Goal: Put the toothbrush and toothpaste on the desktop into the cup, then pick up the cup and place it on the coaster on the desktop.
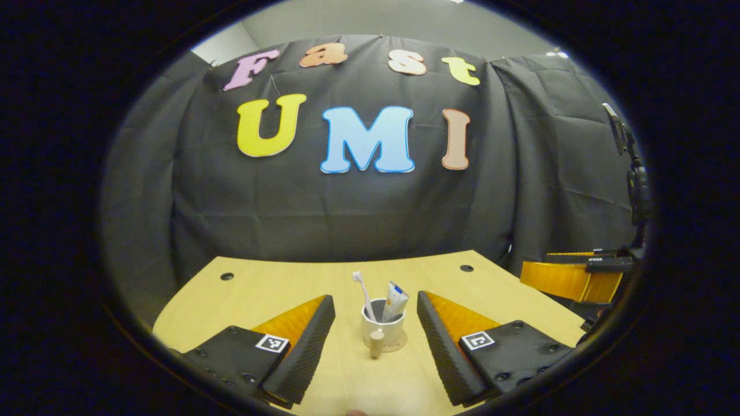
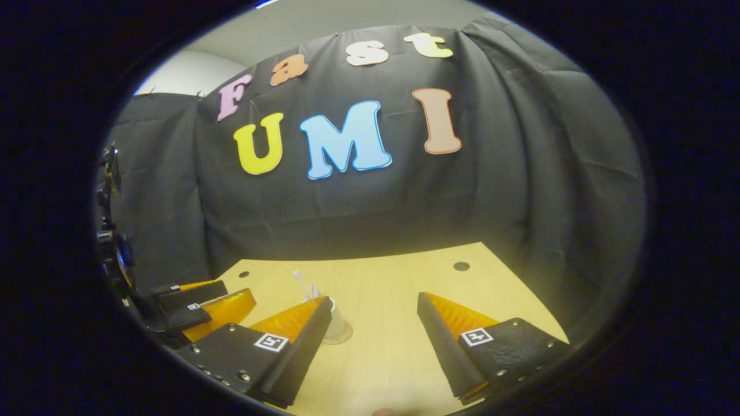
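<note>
On the pale wooden desktop (image 1: 277,283) the white ceramic cup (image 1: 383,332) stands on the round tan coaster (image 1: 399,345), holding the white toothbrush (image 1: 364,294) and the white-and-blue toothpaste tube (image 1: 396,301). Before the cup, the left gripper (image 1: 376,323) is wide open, gripping nothing. To the cup's right, the right gripper (image 2: 374,323) is open and empty too.

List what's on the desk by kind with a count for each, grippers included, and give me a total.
Cup: 1
Toothbrush: 1, standing in the cup
Toothpaste tube: 1, standing in the cup
Coaster: 1, under the cup
Grippers: 2, left gripper and right gripper, both open
Total: 6
</note>
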A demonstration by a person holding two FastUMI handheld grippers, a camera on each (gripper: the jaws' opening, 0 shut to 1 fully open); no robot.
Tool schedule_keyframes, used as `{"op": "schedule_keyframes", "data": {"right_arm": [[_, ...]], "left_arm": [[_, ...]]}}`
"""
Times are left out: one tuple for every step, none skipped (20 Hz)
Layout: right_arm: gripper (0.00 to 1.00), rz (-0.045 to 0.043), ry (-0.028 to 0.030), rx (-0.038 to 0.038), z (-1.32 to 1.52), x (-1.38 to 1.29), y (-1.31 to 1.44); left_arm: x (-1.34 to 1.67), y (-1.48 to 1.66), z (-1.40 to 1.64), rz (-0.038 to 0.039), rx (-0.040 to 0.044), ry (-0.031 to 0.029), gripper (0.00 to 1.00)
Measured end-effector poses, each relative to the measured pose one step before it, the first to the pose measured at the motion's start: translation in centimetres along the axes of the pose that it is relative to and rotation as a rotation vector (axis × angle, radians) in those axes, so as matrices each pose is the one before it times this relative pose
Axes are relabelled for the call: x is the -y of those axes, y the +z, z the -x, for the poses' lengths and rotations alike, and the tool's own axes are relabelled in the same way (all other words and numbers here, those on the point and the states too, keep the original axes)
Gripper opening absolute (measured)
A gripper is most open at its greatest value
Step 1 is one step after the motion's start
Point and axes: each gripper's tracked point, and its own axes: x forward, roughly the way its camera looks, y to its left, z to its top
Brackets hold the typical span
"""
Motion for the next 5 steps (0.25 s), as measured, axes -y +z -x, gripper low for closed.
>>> {"op": "schedule_keyframes", "data": {"right_arm": [[0.92, 0.02205, -0.00391, 0.02070, 0.401, -0.343, 0.448], [0.92, 0.02181, -0.00287, 0.02143, 0.341, -0.380, 0.513], [0.92, 0.02157, -0.00723, 0.01433, 0.433, -0.173, 0.244], [0.92, 0.01954, -0.00780, 0.01106, 0.349, -0.151, 0.096], [0.92, 0.01547, -0.00715, 0.00636, 0.444, -0.217, 0.018]], "left_arm": [[-0.081, 0.309, 0.424, 0.00075, 0.01772, -0.00175, 0.99], [-0.217, 0.358, 0.392, 0.00308, 0.01732, 0.00241, 0.99], [-0.307, 0.137, 0.322, 0.00543, 0.01366, 0.00241, 0.99], [-0.356, 0.028, 0.155, 0.00809, 0.00968, 0.00257, 0.99], [-0.228, -0.057, 0.258, 0.01305, 0.00601, 0.00247, 0.99]]}}
